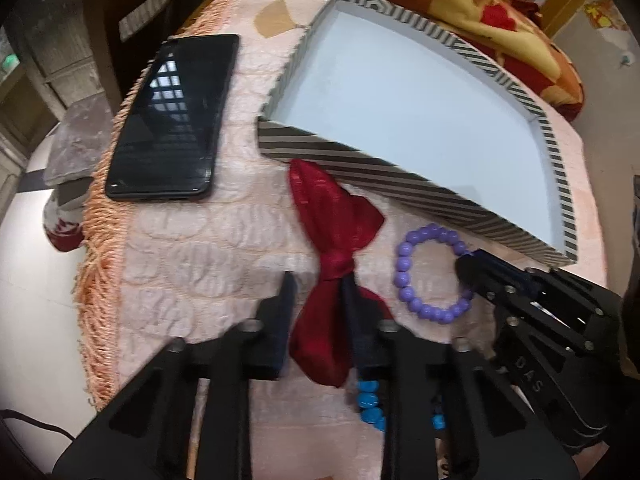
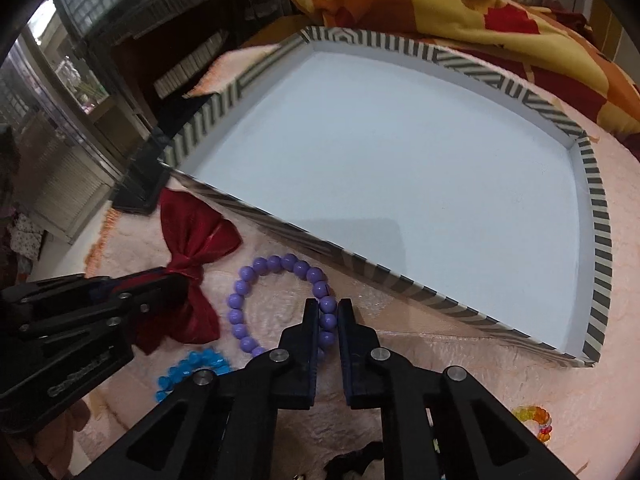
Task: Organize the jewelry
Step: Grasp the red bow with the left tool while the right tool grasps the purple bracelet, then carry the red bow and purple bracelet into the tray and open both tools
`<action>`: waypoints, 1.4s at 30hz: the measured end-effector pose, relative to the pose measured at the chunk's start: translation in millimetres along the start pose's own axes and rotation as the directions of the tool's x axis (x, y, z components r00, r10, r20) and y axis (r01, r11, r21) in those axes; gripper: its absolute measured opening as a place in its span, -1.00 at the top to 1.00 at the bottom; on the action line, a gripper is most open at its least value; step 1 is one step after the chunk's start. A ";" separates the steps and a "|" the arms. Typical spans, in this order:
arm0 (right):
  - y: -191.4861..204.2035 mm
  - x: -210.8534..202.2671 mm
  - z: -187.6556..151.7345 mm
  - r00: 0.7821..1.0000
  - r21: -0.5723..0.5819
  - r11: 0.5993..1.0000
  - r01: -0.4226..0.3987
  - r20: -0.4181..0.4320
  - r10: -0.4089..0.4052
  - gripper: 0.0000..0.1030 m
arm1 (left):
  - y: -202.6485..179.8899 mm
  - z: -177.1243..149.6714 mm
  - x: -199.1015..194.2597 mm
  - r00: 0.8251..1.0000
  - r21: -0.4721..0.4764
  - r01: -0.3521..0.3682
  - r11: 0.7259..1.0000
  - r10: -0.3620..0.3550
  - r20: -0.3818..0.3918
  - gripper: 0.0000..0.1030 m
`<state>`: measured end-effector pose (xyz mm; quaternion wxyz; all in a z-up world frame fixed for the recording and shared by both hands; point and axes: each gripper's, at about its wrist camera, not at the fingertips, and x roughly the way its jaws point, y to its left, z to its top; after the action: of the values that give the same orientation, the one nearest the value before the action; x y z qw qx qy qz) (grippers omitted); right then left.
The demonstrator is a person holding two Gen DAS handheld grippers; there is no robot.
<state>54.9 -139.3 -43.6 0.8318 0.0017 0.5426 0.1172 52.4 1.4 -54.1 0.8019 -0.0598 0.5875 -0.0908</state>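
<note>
A purple bead bracelet [image 2: 276, 304] lies on the pink cloth just in front of a striped box [image 2: 472, 310] with a pale blue floor. My right gripper [image 2: 329, 314] is shut on the bracelet's right side; it also shows in the left wrist view [image 1: 466, 270], at the bracelet [image 1: 404, 276]. A dark red bow [image 1: 332, 256] lies left of the bracelet. My left gripper [image 1: 320, 284] is open around the bow's knot and lower half. A blue bead bracelet [image 1: 370, 404] lies partly under the left gripper. The striped box [image 1: 360, 164] holds nothing.
A black phone [image 1: 172, 120] lies on the cloth left of the box. A yellow and orange bead bracelet [image 2: 536, 420] lies at the right, a black item [image 2: 352, 460] near the bottom. A patterned orange blanket [image 2: 460, 4] lies behind the box. The cloth's fringed edge [image 1: 100, 280] runs along the left.
</note>
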 end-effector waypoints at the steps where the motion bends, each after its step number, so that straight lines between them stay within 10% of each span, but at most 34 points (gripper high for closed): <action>1: 1.6 -4.6 -0.7 1.000 -0.005 1.000 -0.001 0.009 0.001 0.83 | -1.2 -0.4 -1.8 1.000 0.003 -0.004 1.000 0.004 0.005 0.83; 25: -0.4 -81.7 55.1 0.979 0.003 0.993 -0.120 0.165 0.118 0.83 | -15.1 45.4 -84.3 0.980 0.084 0.009 0.996 -0.025 0.197 0.86; 42: -55.7 10.4 95.7 0.995 0.158 0.983 -0.098 0.049 0.091 0.83 | -22.3 86.8 0.3 1.000 0.107 -0.009 0.994 0.007 0.022 0.85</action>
<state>156.1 -179.5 -20.9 0.8336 0.0967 0.5320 0.1128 133.5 -21.4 -23.6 0.8106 -0.0151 0.5734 -0.1183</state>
